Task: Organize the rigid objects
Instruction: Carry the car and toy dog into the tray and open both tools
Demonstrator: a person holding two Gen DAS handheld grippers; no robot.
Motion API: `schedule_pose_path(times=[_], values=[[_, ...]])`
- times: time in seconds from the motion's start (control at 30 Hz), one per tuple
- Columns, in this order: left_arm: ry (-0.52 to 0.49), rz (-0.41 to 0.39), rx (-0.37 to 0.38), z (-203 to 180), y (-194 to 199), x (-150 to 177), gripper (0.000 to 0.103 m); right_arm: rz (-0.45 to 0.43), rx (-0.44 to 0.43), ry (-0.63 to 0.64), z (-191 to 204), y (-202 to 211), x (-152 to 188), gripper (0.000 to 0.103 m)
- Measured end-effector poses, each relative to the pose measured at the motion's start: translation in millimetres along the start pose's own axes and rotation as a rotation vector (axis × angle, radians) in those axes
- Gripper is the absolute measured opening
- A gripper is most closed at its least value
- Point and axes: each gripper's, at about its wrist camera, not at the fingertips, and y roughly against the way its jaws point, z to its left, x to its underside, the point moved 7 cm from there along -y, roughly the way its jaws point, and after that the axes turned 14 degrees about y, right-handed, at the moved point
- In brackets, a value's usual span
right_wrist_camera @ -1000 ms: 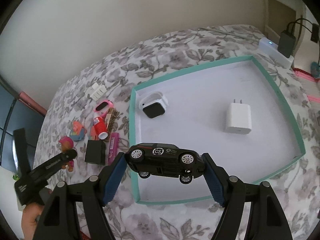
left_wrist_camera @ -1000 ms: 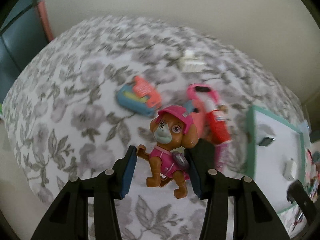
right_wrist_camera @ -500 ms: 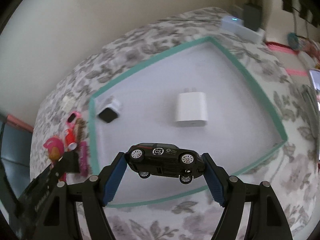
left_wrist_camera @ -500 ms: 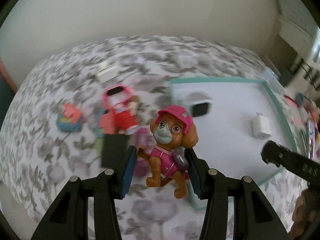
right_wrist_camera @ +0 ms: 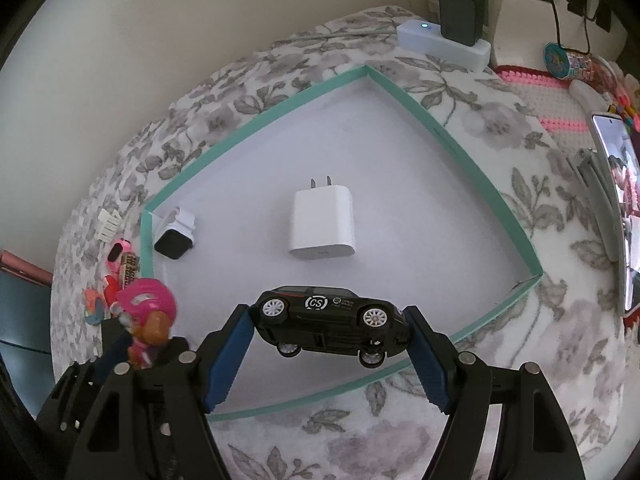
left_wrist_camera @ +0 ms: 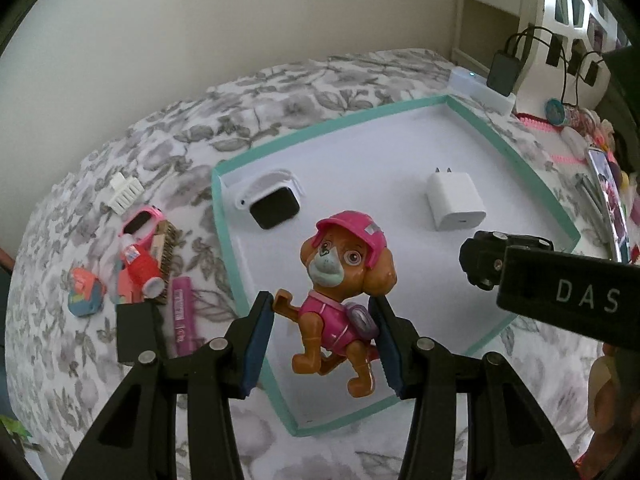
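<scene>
My left gripper [left_wrist_camera: 324, 344] is shut on a toy dog [left_wrist_camera: 344, 284] with a pink cap and holds it above the near left part of the teal-rimmed white tray [left_wrist_camera: 240, 288]. My right gripper [right_wrist_camera: 332, 344] is shut on a black toy car [right_wrist_camera: 332, 322], held above the tray's near edge [right_wrist_camera: 496, 320]. In the tray lie a white charger [right_wrist_camera: 323, 222] and a smartwatch [right_wrist_camera: 175, 236]. The toy dog also shows in the right wrist view [right_wrist_camera: 146, 320], at lower left. The right gripper with the car shows at the right of the left wrist view [left_wrist_camera: 520, 264].
Left of the tray on the flowered cloth lie a pink watch [left_wrist_camera: 140, 222], a red bottle [left_wrist_camera: 142, 268], a purple tube [left_wrist_camera: 184, 312], a black block [left_wrist_camera: 134, 330], a white comb piece [left_wrist_camera: 125, 193] and a small colourful toy [left_wrist_camera: 84, 292]. A power strip [right_wrist_camera: 444, 44] and a phone [right_wrist_camera: 616, 200] lie at the right.
Both grippers have swung right and in over the tray, each still holding its toy. The left gripper moved from above the loose items to above the tray's left part.
</scene>
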Motion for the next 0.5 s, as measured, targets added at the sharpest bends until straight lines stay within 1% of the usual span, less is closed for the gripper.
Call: schedule_pose_path(times=[0.17,0.3,0.4,0.5], values=[[0.031,0.031,-0.008,7,-9,3,0.051,0.025,0.018,0.006,-1,-7,4,0.078],[0.051,0.074,-0.007,12,-19,8,0.051,0.035,0.033,0.031,1,-9,5,0.078],[0.052,0.088,-0.016,13,-22,10,0.051,0.038,0.033,0.035,2,-9,6,0.078],[0.057,0.099,-0.006,12,-23,12,0.051,0.04,0.036,0.037,2,-10,6,0.078]])
